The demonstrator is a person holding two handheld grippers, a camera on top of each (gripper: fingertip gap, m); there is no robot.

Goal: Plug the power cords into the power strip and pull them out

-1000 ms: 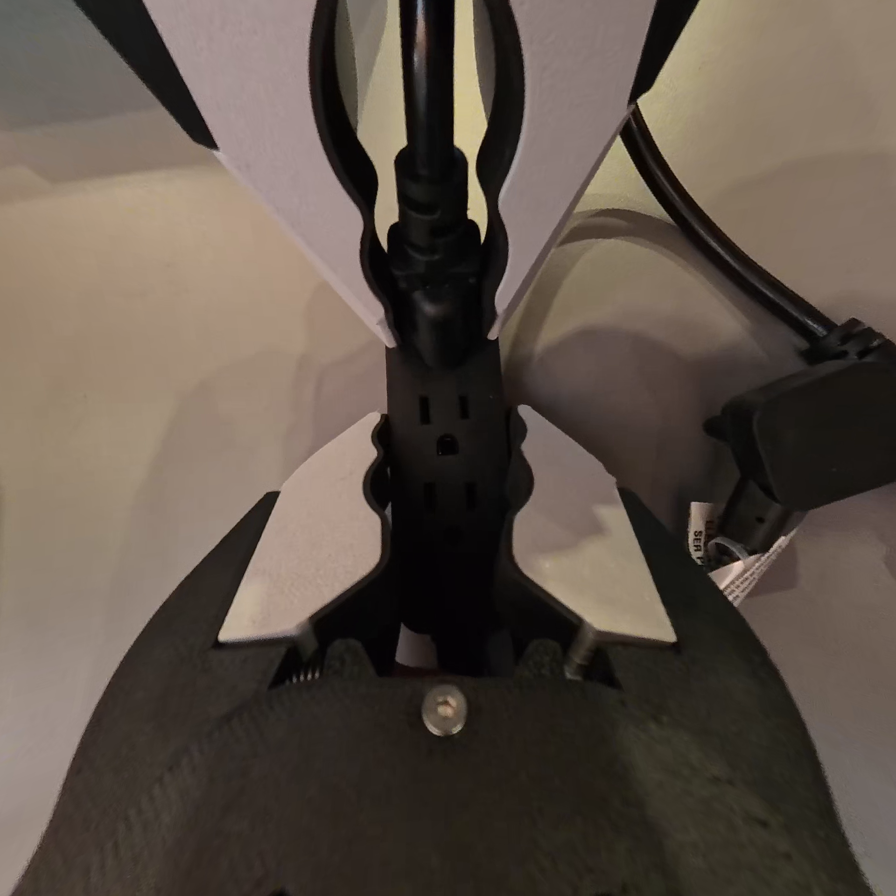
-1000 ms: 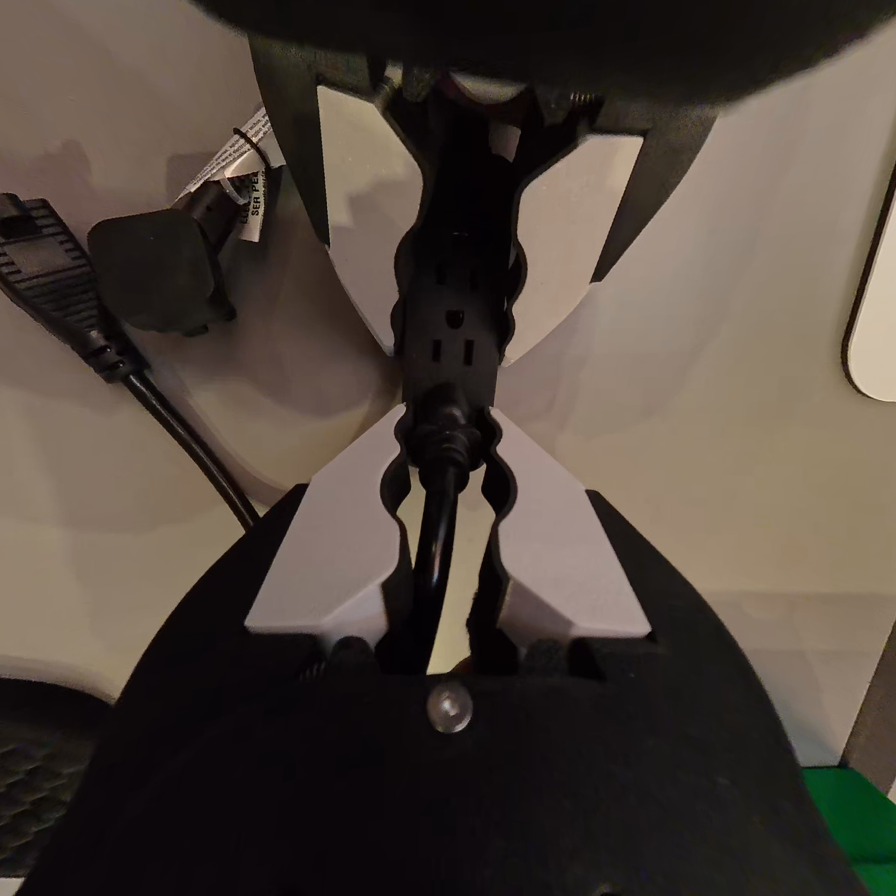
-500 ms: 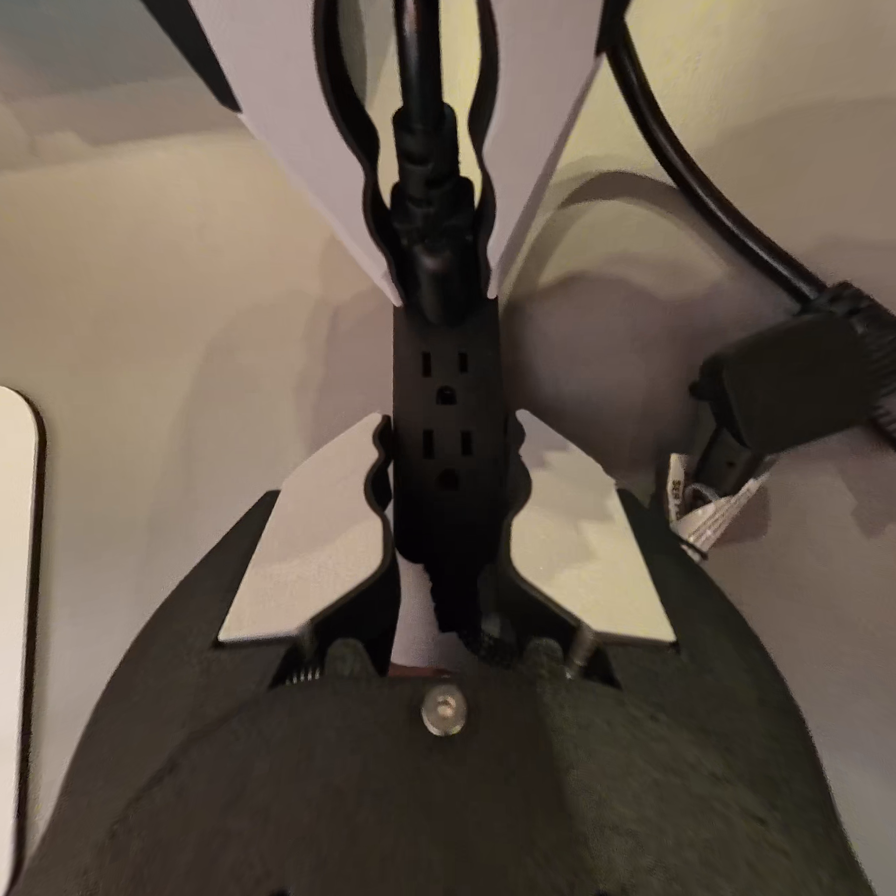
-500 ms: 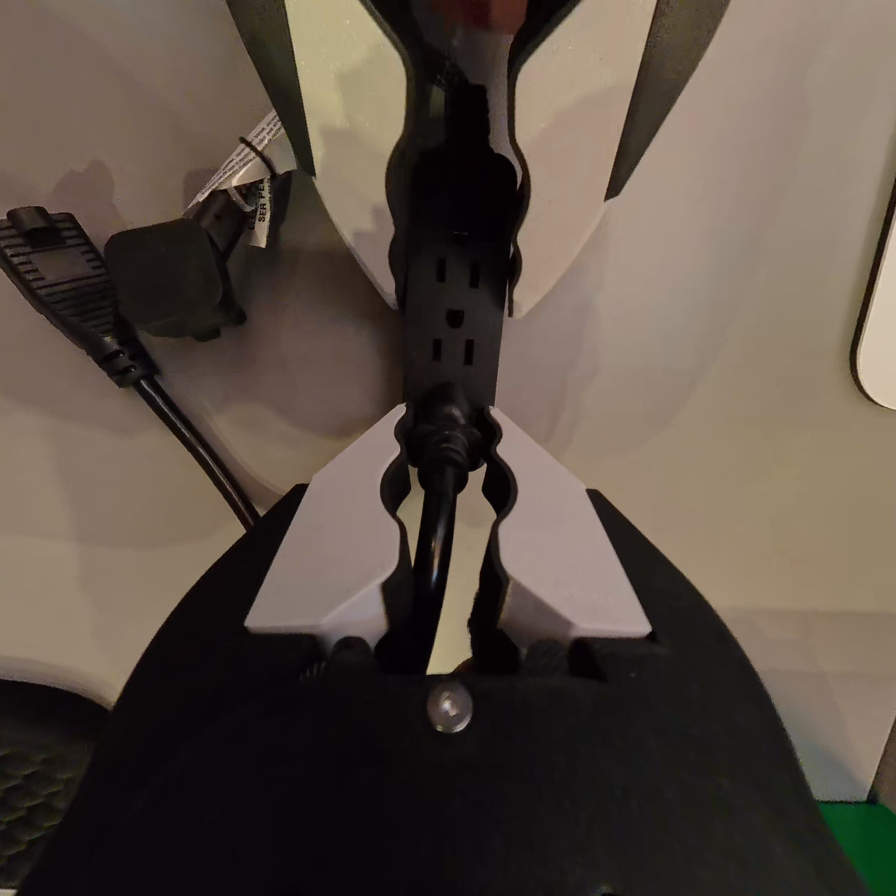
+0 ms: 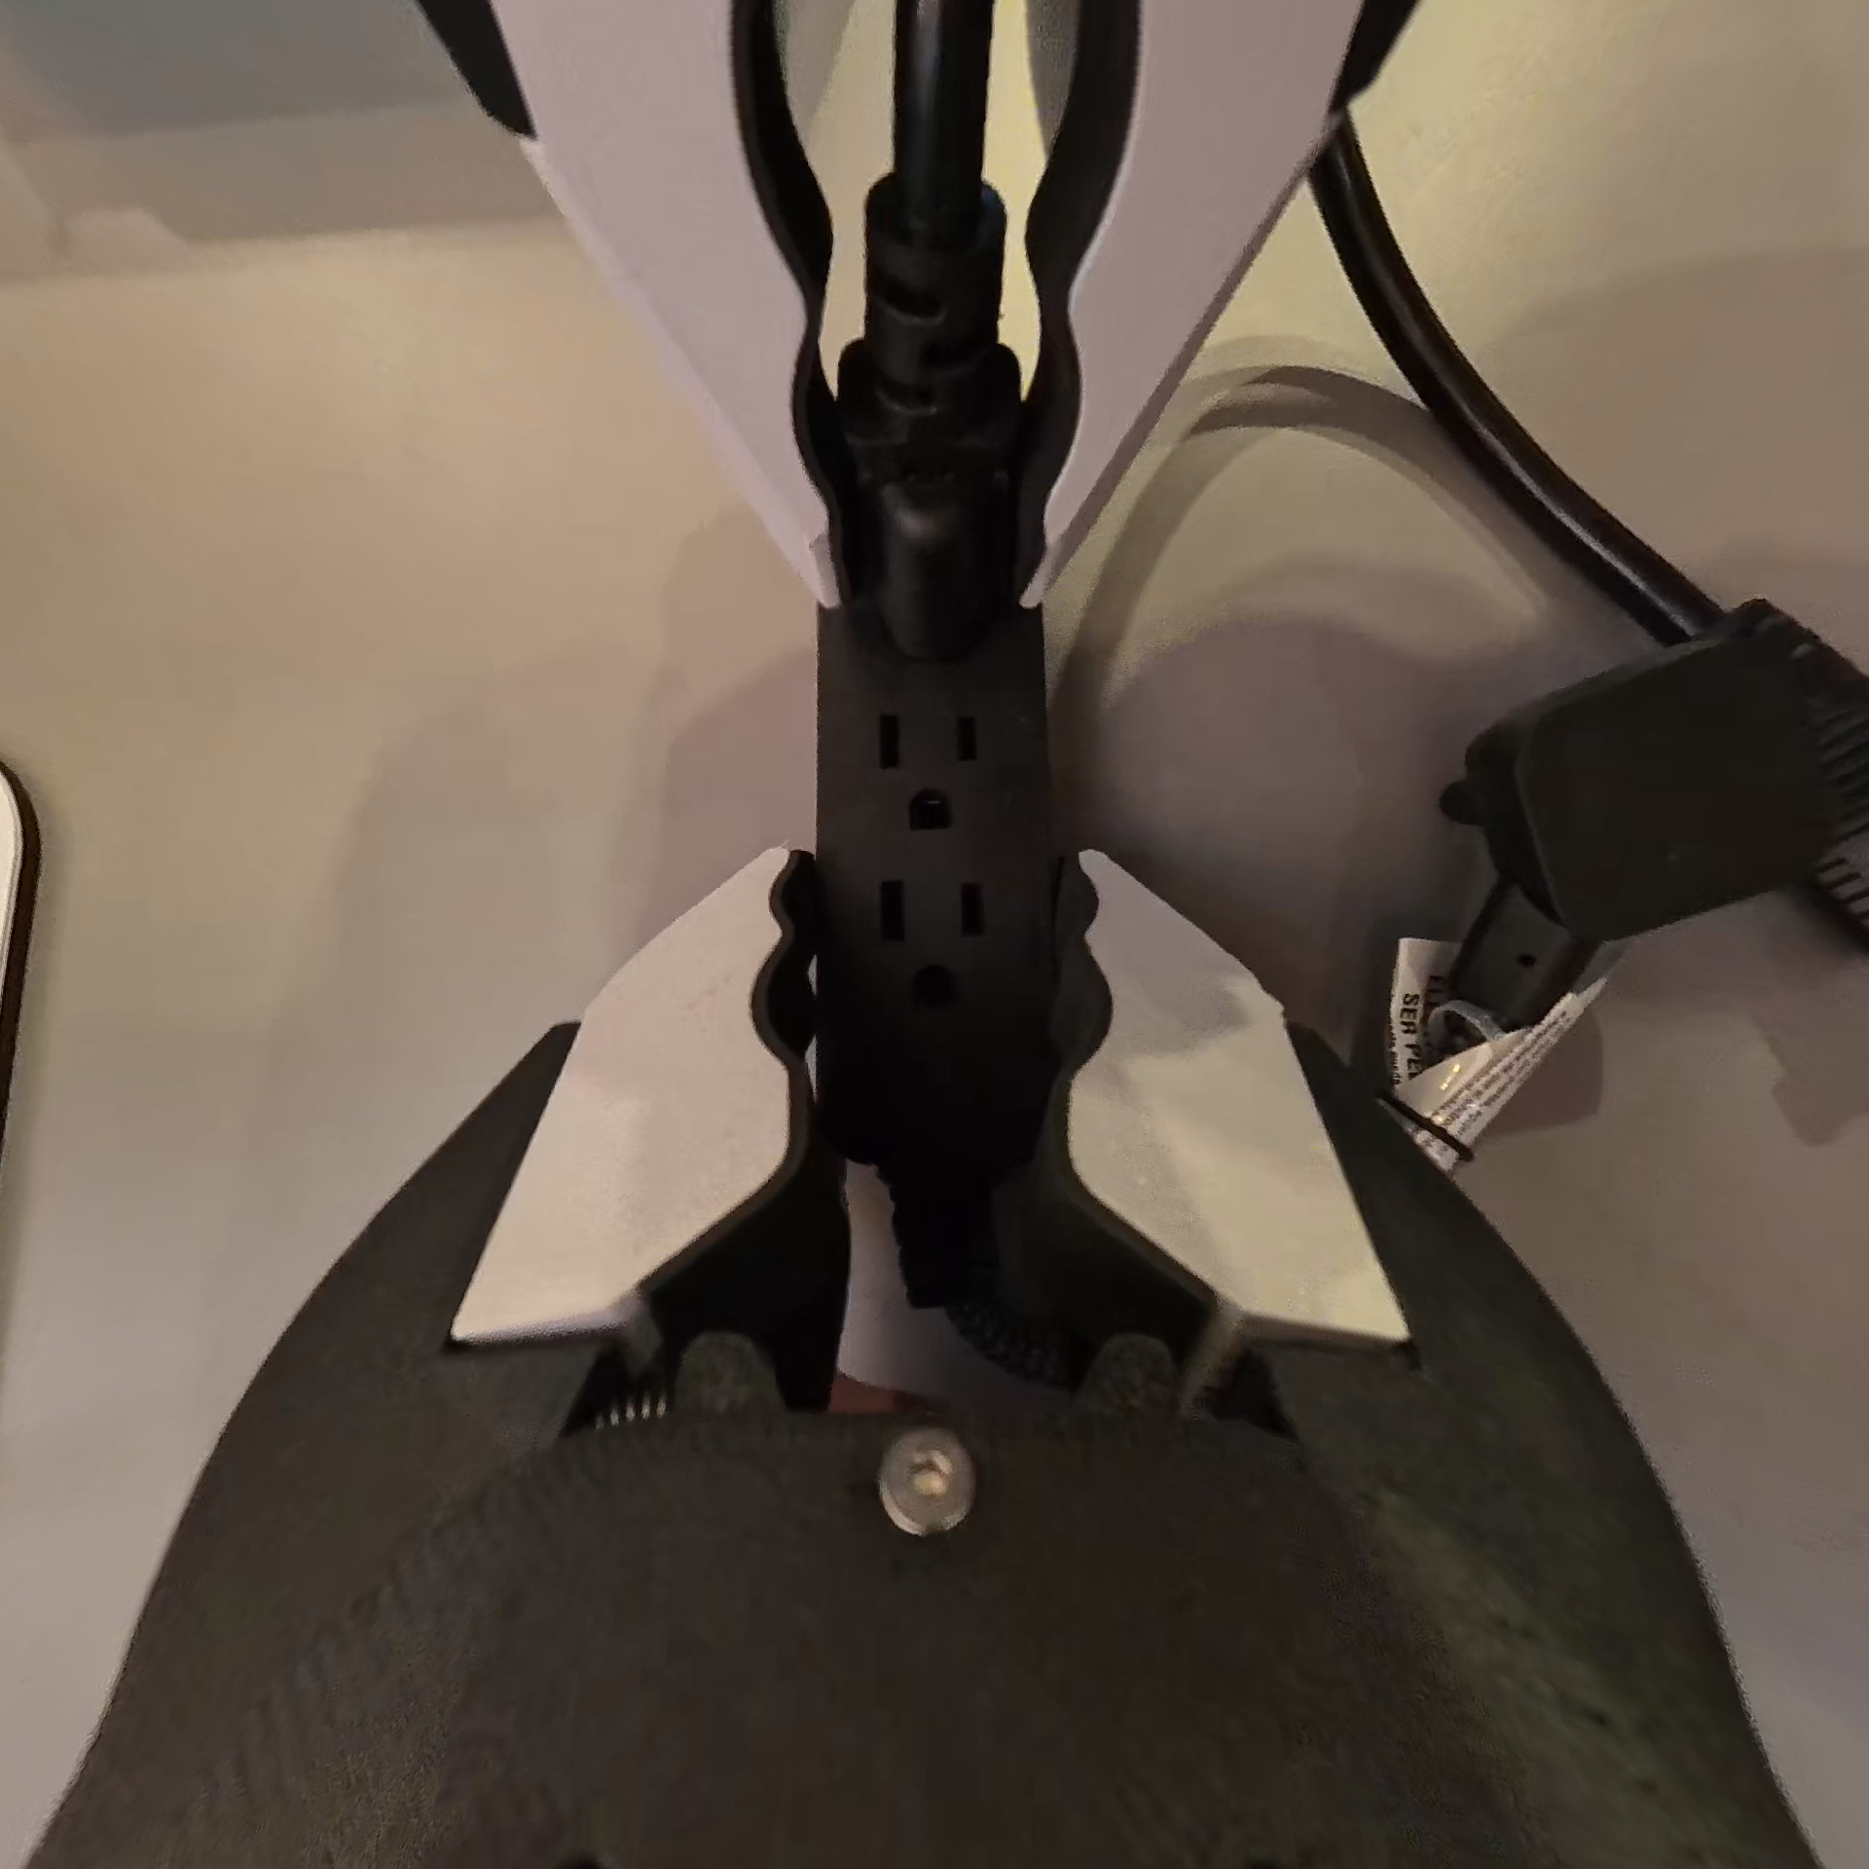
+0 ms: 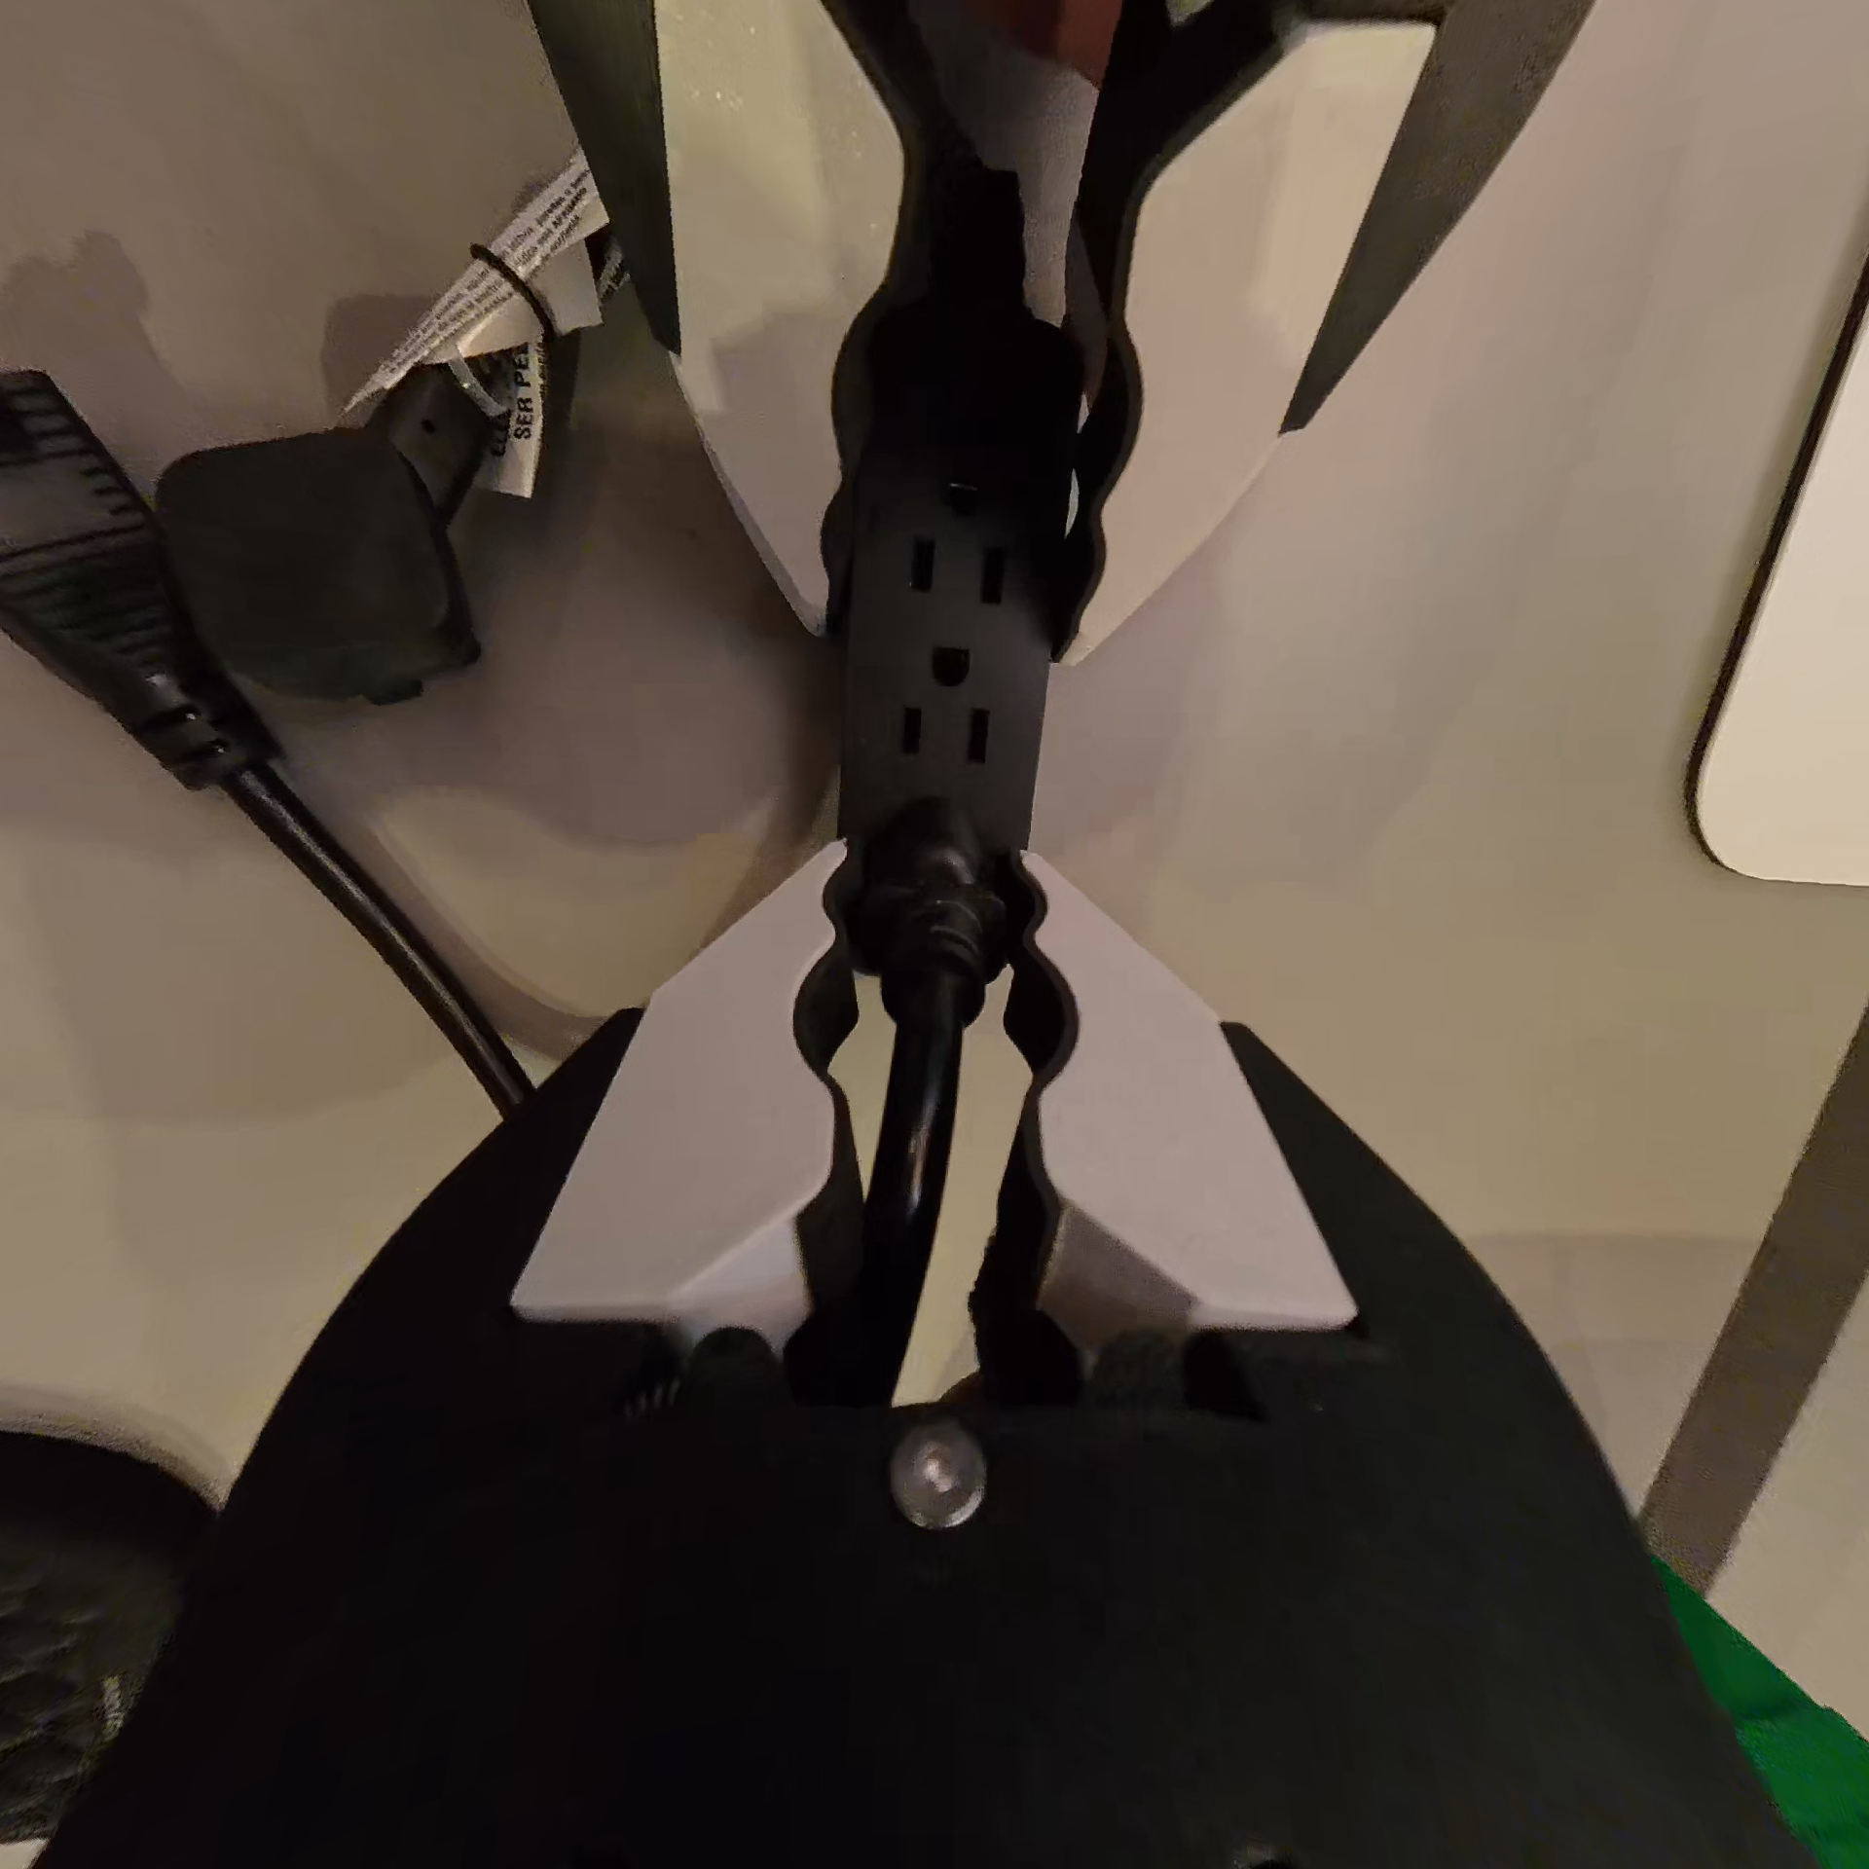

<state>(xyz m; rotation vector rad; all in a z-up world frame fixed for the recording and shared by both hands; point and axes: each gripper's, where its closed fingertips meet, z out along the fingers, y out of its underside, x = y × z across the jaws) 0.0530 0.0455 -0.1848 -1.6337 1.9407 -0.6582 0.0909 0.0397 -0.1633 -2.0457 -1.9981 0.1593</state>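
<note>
A black power strip [image 5: 930, 779] lies along the middle of the left wrist view, with two free outlets showing. My left gripper [image 5: 936, 870] is shut on its near end, where a braided cord leaves it. My right gripper [image 5: 927, 597] comes in from the top, shut on a black plug [image 5: 925, 475] seated at the strip's far end. Its prongs are hidden. In the right wrist view my right gripper [image 6: 932, 858] grips that plug [image 6: 928, 905], the strip [image 6: 946, 668] runs away from it, and my left gripper [image 6: 946, 642] holds the far end.
A flat black plug [image 5: 1659, 799] with a white tag [image 5: 1456, 1062] and a ribbed connector [image 6: 81, 576] on a black cord [image 5: 1466, 405] lie on the white table beside the strip. A white dark-rimmed slab [image 6: 1820, 607] lies on the other side. A green thing [image 6: 1770, 1699] is at the table's edge. My hands' fingertips stand some 5 centimeters from each other.
The two grippers have drawn apart: my left gripper now holds the strip nearer its cord end, so more of the strip shows between them. The plug stays at the strip's end.
</note>
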